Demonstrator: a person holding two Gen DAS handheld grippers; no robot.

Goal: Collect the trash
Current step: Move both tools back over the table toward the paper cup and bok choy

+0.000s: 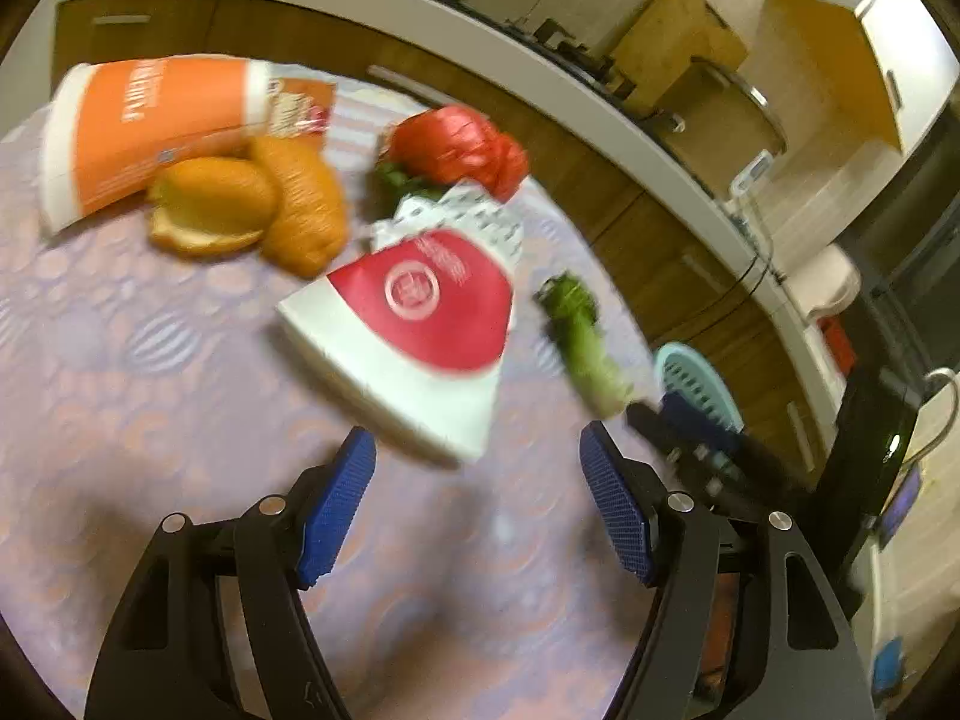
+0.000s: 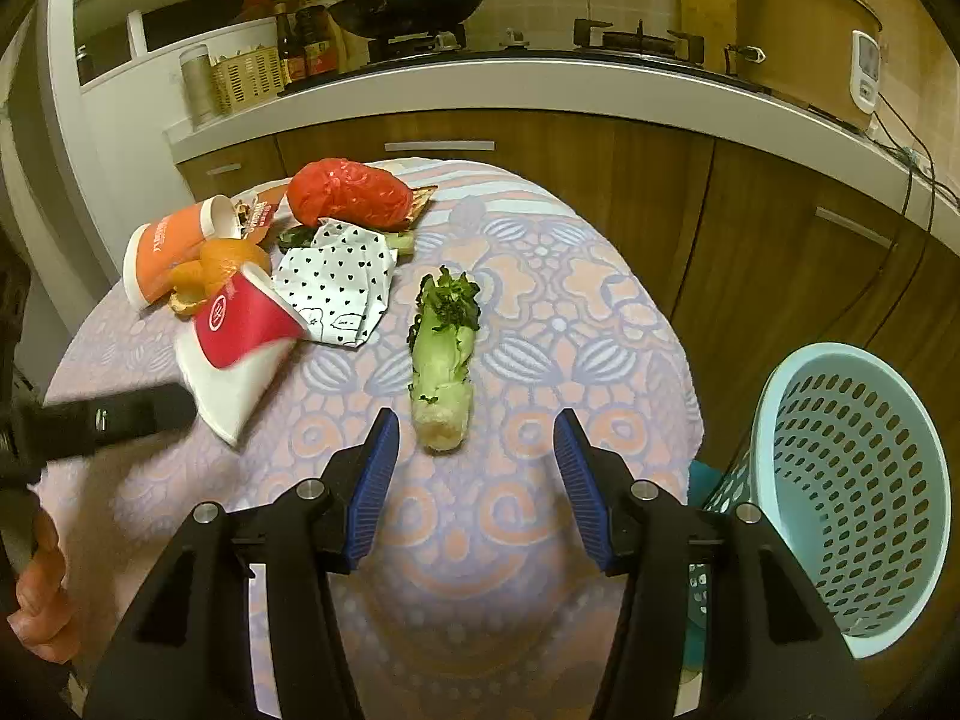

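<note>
Trash lies on a round table with a patterned cloth (image 2: 540, 276). A red-and-white paper cup (image 1: 414, 330) (image 2: 240, 336) lies on its side just ahead of my open, empty left gripper (image 1: 477, 450). A green vegetable stalk (image 2: 444, 348) (image 1: 582, 336) lies just ahead of my open, empty right gripper (image 2: 477, 426). Farther back lie orange peels (image 1: 252, 204) (image 2: 210, 273), an orange cup (image 1: 138, 132) (image 2: 168, 246), a red plastic bag (image 1: 462, 147) (image 2: 351, 192) and a heart-print paper (image 2: 336, 282) (image 1: 468, 216).
A light-blue perforated waste basket (image 2: 852, 492) (image 1: 696, 384) stands beside the table at the right. Wooden cabinets under a white counter (image 2: 600, 84) run behind the table, with pans, bottles and a cooker on it. The left gripper's body (image 2: 114, 414) shows at the left.
</note>
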